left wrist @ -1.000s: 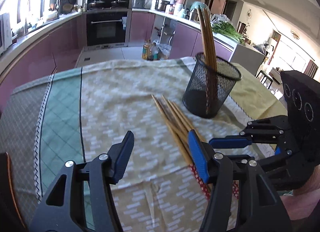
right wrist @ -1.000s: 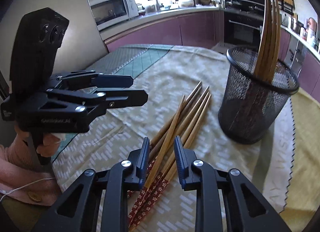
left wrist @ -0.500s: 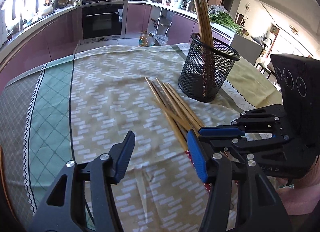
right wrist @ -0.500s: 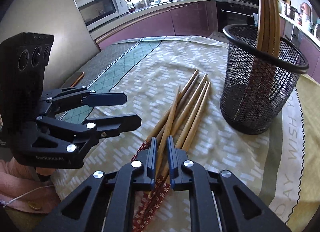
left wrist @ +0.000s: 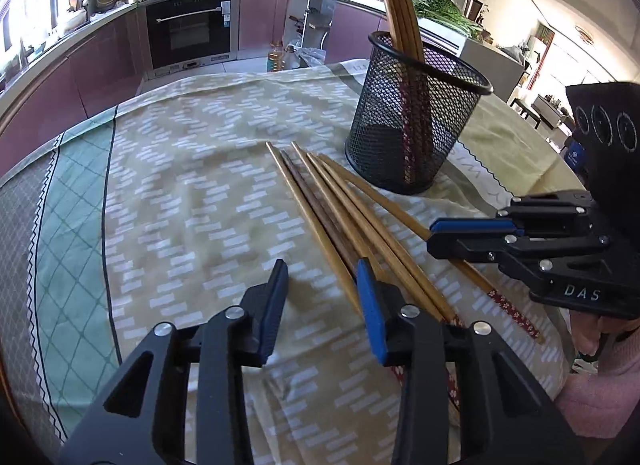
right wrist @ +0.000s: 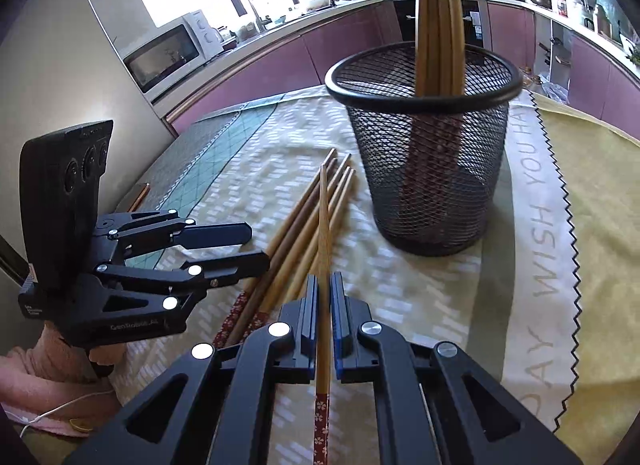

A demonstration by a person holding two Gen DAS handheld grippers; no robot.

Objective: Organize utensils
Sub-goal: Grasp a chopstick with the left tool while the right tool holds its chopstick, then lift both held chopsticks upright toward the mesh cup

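The right gripper (right wrist: 324, 297) is clamped on one chopstick (right wrist: 323, 233), which runs straight ahead between its pads. To its left, the left gripper (left wrist: 322, 293) is closing with nothing between its fingers, its right finger just beside the loose chopsticks (left wrist: 340, 217) lying on the tablecloth (left wrist: 192, 193). Farther off stands the mesh cup (right wrist: 428, 169), with several chopsticks upright inside.
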